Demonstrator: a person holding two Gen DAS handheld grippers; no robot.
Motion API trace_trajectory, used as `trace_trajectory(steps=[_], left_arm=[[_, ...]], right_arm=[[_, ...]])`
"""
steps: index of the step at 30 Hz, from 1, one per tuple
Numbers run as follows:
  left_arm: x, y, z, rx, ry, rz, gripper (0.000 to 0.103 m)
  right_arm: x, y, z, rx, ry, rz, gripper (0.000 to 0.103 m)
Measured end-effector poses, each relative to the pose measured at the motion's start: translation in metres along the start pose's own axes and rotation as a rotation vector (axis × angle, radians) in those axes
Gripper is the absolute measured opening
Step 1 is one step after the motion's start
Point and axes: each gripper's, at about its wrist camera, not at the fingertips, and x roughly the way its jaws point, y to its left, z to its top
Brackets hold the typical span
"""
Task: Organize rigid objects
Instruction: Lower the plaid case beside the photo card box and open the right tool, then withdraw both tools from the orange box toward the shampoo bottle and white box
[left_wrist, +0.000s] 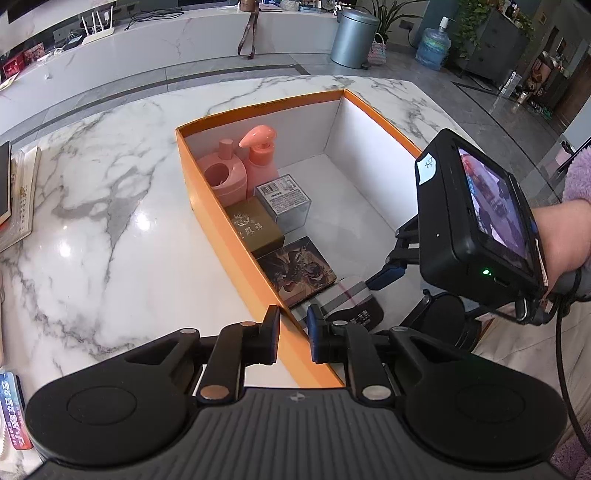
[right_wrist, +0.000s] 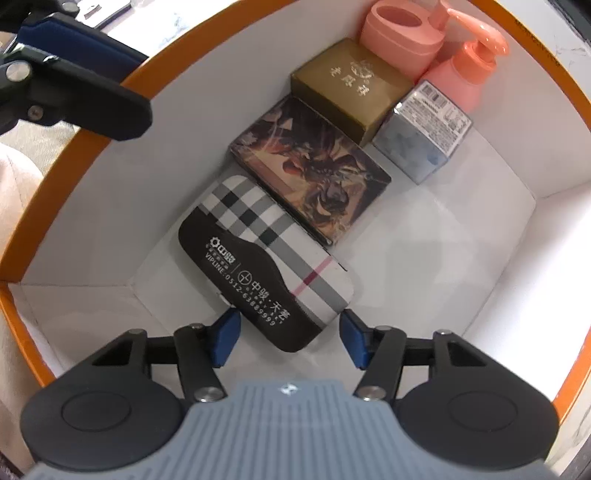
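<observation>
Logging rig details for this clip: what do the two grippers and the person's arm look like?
Both grippers, left and right, are black with blue finger pads and ribbed grey bodies. The right one carries a black camera with a lit screen, green light and cable. The sleeve is fuzzy lilac.

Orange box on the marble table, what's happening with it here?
A person with two handheld grippers is packing items into the orange box. The right gripper is inside it, open, its blue pads on either side of the plaid-and-black case, which lies on the box floor. Lined up along one wall are an illustrated box, a gold box, a clear cube box, a pink container and a pink pump bottle. The left gripper straddles the box wall.
</observation>
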Motion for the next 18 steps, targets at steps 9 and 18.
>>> trace_trajectory(steps=[9,18], left_arm=[[0.000,0.000,0.000,0.007,0.004,0.012,0.017],[-0.017,-0.011,0.001,0.014,-0.034,0.053,0.017]], right_arm=[[-0.004,0.010,-0.008,0.022,-0.014,-0.005,0.059],[-0.033,0.012,-0.034,0.032,-0.076,-0.037,0.074]])
